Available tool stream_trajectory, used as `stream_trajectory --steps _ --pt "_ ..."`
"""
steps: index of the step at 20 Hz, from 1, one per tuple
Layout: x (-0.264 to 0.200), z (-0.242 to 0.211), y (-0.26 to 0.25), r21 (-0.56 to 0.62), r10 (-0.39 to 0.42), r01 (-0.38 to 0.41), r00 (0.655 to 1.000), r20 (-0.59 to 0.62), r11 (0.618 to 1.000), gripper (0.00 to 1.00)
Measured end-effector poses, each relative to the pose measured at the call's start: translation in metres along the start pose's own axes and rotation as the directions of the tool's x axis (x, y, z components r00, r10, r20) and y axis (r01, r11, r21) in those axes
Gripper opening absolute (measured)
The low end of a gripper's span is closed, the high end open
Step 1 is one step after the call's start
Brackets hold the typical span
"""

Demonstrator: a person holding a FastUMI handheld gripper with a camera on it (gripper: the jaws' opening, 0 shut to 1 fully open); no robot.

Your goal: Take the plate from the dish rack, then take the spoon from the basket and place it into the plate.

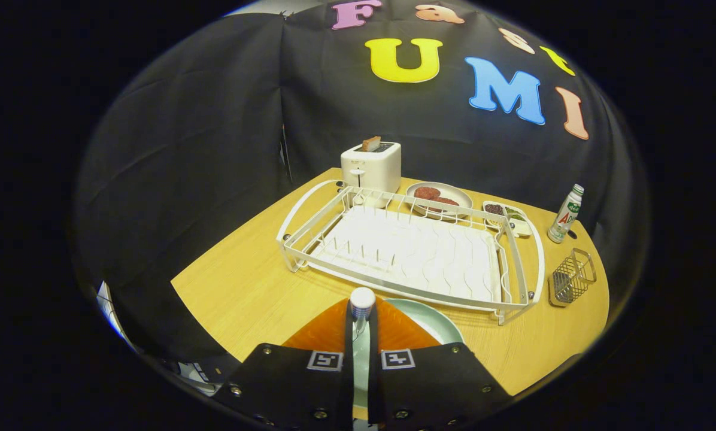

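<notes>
Between the nearly closed orange fingers (pixel 328 329) of the gripper (pixel 361 326), the spoon (pixel 362 302) stands pinched, white end up, above the pale green plate (pixel 436 320). Release it tilted and it could skid off. The gripper points toward 12 o'clock at the empty dish rack (pixel 415 248); the basket (pixel 572 276) sits at 2.

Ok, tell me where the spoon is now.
Gripper view: the spoon stands upright, clamped between the gripper fingers, over the plate, just short of the dish rack.
</notes>
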State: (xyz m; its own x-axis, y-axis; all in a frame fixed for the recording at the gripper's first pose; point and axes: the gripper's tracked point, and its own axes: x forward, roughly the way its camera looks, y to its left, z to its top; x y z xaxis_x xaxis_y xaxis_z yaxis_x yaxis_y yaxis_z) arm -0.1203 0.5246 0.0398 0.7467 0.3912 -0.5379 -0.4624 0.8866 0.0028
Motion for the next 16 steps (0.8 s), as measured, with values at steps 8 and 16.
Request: stream_trajectory --steps 8,16 --pt "-0.002 0.001 -0.005 -0.006 0.009 -0.009 1.0 0.014 1.0 0.13" --pt "-0.005 0.005 -0.027 0.021 -0.044 0.043 0.999 0.023 0.999 0.47"
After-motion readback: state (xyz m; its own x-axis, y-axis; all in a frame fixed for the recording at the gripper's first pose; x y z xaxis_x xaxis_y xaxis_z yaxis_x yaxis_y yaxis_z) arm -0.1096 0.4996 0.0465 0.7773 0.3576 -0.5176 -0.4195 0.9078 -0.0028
